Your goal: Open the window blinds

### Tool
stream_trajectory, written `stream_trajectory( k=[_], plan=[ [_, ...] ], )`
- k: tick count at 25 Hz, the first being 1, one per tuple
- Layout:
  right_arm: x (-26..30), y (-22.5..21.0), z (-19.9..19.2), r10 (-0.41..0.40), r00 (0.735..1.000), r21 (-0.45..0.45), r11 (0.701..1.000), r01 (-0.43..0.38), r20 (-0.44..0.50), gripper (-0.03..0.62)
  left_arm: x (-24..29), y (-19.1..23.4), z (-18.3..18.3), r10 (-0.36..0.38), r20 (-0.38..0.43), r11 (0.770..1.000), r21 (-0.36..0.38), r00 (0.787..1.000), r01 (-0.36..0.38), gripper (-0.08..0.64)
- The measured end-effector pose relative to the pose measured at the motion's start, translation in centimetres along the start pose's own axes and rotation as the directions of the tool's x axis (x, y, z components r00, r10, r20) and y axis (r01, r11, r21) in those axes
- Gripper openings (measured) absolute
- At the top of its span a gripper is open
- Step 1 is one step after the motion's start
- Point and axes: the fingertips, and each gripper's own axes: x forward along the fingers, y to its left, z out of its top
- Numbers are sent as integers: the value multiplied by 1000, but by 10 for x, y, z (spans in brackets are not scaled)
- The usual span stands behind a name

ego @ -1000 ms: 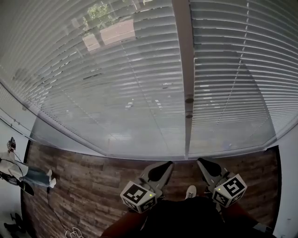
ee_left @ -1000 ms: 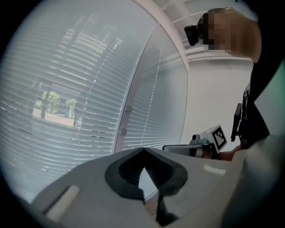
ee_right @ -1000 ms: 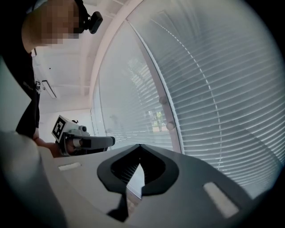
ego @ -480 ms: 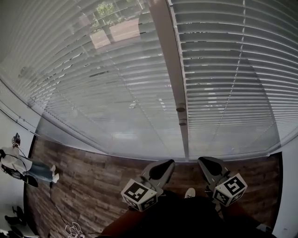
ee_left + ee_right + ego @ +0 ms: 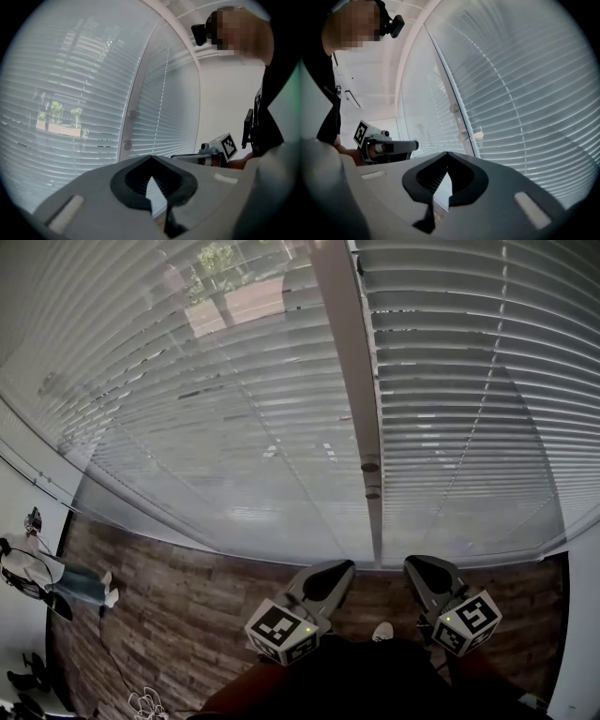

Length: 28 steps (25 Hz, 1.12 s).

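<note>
Facing the window blinds (image 5: pixel 225 427), whose slats ran crosswise ahead and above, we held the left gripper (image 5: pixel 326 576) and right gripper (image 5: pixel 427 574) clenched empty, short of them, the dividing post (image 5: pixel 352 381) ahead between the two.

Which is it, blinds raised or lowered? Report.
Lowered: the blinds hang with slats spread nearly down to the floor, on both sides of the window post.

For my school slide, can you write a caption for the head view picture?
Left gripper and right gripper, both shut, face the lowered window blinds over a wood floor.
</note>
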Motion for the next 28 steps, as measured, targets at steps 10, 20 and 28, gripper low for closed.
stream_trajectory(
  k=[10, 20, 28],
  plan=[
    [46, 24, -8, -53, 999, -4, 999, 54, 6, 25, -32, 49, -4, -34, 10, 999, -19, 999, 34, 0],
    [80, 42, -12, -147, 988, -21, 989, 148, 43, 25, -52, 91, 1, -112, 25, 994, 5, 993, 112, 0],
    [99, 66, -10, -251, 963, -150, 953, 264, 100, 26, -81, 131, -13, -150, 23, 988, 34, 988, 149, 0]
  ],
)
